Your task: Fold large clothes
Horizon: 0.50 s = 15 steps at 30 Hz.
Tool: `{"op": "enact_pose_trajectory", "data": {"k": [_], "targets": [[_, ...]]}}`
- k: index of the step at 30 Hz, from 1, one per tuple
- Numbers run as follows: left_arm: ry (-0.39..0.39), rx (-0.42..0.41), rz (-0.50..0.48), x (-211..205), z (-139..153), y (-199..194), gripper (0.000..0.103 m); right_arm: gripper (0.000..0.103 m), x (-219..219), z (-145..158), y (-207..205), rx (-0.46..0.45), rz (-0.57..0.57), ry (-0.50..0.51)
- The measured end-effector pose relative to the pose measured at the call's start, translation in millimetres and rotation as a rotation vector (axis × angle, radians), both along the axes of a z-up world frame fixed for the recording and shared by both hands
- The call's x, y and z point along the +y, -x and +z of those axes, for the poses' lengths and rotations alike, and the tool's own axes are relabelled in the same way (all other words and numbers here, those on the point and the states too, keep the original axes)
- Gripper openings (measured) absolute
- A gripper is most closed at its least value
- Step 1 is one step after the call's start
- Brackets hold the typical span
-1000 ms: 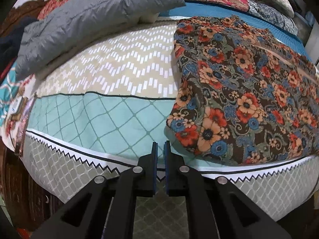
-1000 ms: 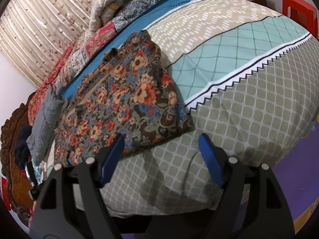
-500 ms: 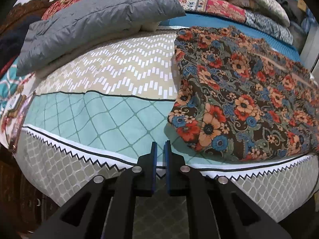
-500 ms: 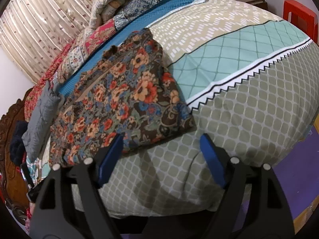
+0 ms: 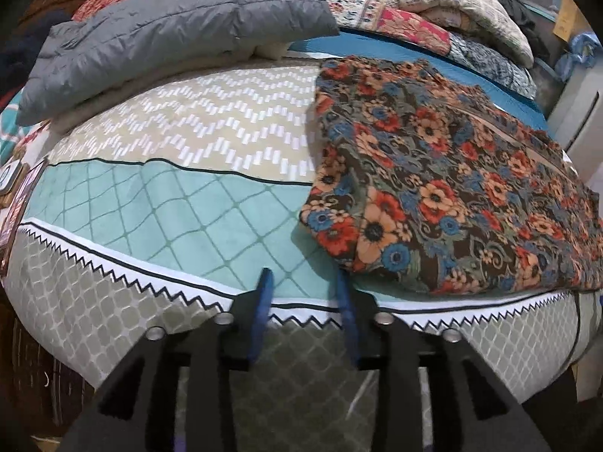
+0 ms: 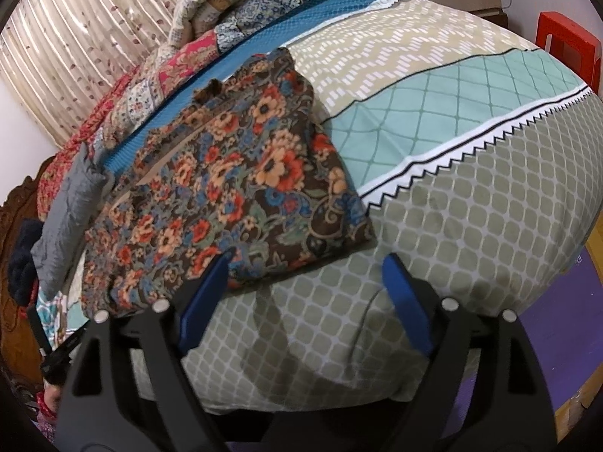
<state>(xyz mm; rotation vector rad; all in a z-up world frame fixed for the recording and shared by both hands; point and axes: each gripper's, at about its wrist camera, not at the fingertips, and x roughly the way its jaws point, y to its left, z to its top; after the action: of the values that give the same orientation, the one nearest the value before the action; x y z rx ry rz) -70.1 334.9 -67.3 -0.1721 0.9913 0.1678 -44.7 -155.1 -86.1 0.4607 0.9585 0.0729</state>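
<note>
Right gripper [image 6: 301, 263]: jaws opening, nothing between; hovering over bedspread [image 6: 471, 218]. Folded floral garment [image 6: 226, 188] lying just ahead-left of blue pads [image 6: 405, 299].

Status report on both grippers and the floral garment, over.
Left gripper open, empty. Right gripper opening, empty. Floral garment folded flat on bedspread, untouched. Grey padded jacket apart from it, no obstruction.

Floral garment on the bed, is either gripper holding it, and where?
Neither. The floral garment lies free; left gripper open, right gripper opening, both empty.

One floral garment [image 5: 444, 188], one grey padded jacket [image 5: 169, 34], one red stool [image 6: 569, 45]
</note>
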Motion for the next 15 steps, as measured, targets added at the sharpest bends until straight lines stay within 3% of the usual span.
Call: {"op": "enact_pose_trajectory", "data": {"k": [4,9,13,15], "targets": [[0.012,0.011,-0.067,-11,-1,-3,0.0,0.081,1,0,0,-0.001,0.0,0.004],[-0.046,0.016,-0.096,-26,-4,-2,0.0,0.081,3,0,-1,-0.002,0.005,0.007],[-0.013,0.012,-0.098,-23,-5,-3,0.0,0.081,5,-1,-1,-0.004,0.004,0.008],[0.021,0.018,-0.145,-23,-9,-3,0.0,0.081,4,-1,0,-0.005,0.004,0.006]]}}
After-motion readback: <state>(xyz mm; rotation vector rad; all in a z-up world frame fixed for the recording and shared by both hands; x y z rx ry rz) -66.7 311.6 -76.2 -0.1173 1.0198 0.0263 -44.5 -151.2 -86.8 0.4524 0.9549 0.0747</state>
